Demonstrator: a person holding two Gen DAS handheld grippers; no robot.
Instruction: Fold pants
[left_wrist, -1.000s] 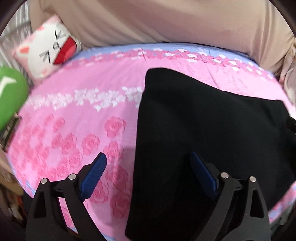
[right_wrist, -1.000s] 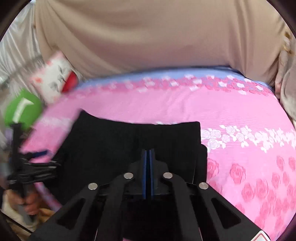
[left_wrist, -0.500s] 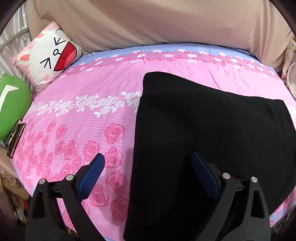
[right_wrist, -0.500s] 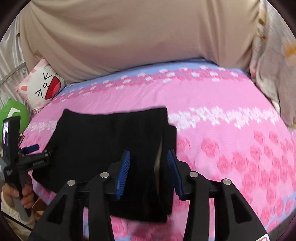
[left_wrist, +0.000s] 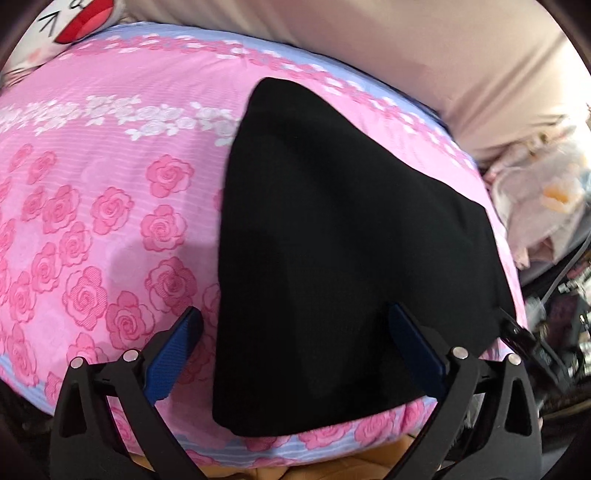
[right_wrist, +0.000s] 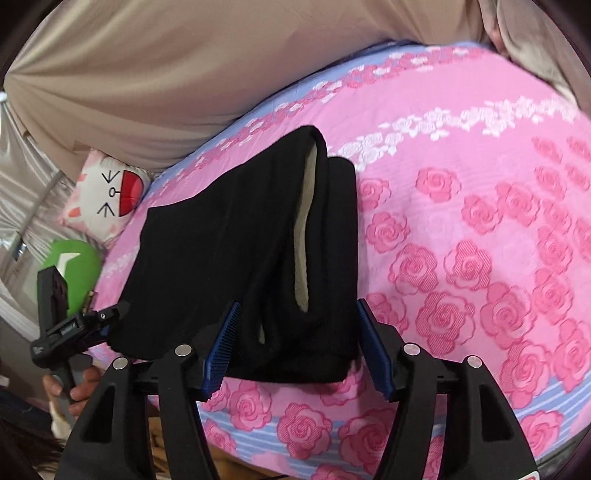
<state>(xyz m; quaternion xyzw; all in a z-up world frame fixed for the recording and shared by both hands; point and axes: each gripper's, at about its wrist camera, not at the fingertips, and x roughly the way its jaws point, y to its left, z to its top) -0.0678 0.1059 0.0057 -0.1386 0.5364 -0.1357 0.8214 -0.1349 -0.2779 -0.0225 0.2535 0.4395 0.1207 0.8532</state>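
Observation:
Black pants (left_wrist: 332, 229) lie folded in a thick stack on the pink rose bedsheet (left_wrist: 92, 221), near the bed's front edge. My left gripper (left_wrist: 293, 317) hovers over their near left edge, and its jaws are still opening. One blue pad is over the sheet and the other over the cloth, neither pressing. In the right wrist view the pants (right_wrist: 221, 240) show a pale lining at the fold. My right gripper (right_wrist: 298, 306) straddles their near right end with jaws opening and pads off the cloth. The left gripper (right_wrist: 74, 328) appears there too, held by a hand (right_wrist: 77, 387).
A cat-face pillow (right_wrist: 107, 199) and a green cushion (right_wrist: 74, 269) sit at the bed's far left. Beige fabric (right_wrist: 184, 74) rises behind the bed. Pale bedding and dark clutter (left_wrist: 546, 206) lie off the right side. The bed's front edge (right_wrist: 295, 435) is just below the grippers.
The right gripper went from shut to open, letting go of the pants' folded end, and sank toward the front edge. The left gripper tilted downward and drew closer to the pants.

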